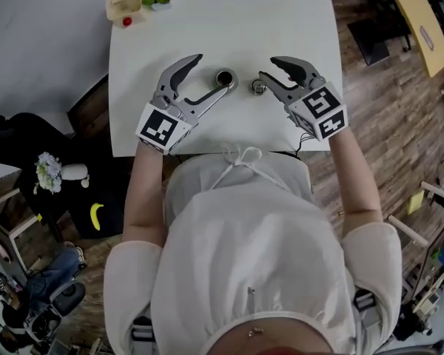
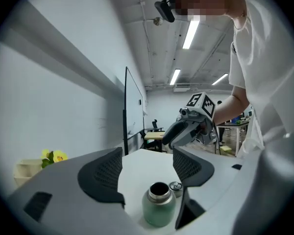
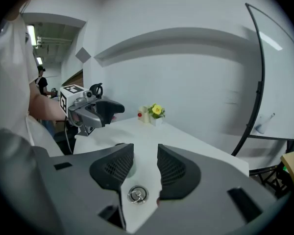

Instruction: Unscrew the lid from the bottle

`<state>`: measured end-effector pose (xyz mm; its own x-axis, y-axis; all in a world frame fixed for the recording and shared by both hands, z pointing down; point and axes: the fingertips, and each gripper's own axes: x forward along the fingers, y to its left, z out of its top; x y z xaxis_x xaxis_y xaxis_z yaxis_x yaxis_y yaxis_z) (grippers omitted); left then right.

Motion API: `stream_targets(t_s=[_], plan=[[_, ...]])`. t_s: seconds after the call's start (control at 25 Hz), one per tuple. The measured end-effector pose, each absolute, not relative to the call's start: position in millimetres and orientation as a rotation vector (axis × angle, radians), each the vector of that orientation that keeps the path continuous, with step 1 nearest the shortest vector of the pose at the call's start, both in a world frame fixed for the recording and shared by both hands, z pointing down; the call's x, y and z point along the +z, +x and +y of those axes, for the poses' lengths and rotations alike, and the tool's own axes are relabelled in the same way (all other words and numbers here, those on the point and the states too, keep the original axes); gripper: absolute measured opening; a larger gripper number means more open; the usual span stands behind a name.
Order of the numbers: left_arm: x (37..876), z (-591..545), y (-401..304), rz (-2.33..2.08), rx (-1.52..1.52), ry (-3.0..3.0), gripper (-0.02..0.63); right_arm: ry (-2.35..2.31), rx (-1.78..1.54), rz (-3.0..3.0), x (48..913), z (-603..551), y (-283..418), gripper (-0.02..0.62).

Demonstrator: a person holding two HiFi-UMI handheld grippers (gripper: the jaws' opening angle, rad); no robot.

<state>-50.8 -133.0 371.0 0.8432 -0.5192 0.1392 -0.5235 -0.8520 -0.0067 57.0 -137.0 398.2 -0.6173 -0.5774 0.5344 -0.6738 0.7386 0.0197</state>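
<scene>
I count one sage-green metal bottle (image 1: 225,78), one round silver lid with a ring (image 1: 259,87) and two grippers. The bottle stands upright mid white table (image 1: 296,28), mouth open, with the lid lying just beside it on my right. The left gripper (image 1: 211,76) has its jaws spread wide, the right gripper (image 1: 268,68) narrower, and neither pinches anything.

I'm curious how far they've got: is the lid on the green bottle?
No, the bottle stands with its mouth open and dark, and the lid lies beside it.
</scene>
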Motion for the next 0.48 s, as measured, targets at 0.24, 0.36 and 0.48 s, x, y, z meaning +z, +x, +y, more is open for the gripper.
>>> stream_targets(t_s=[0.24, 0.36, 0.48], plan=[[306, -143, -92, -1.217, -0.004, 2.979, 0.079, 1.245, 0.096, -2.526, 342, -137, 57, 0.048], [288, -139, -107, -1.299, -0.008, 2.961, 0.035, 1.352, 0.058, -2.564, 325, -133, 57, 0.005], [277, -136, -115, -1.345, -0.002, 2.946, 0.025, 1.394, 0.028, -2.591, 317, -128, 55, 0.005]])
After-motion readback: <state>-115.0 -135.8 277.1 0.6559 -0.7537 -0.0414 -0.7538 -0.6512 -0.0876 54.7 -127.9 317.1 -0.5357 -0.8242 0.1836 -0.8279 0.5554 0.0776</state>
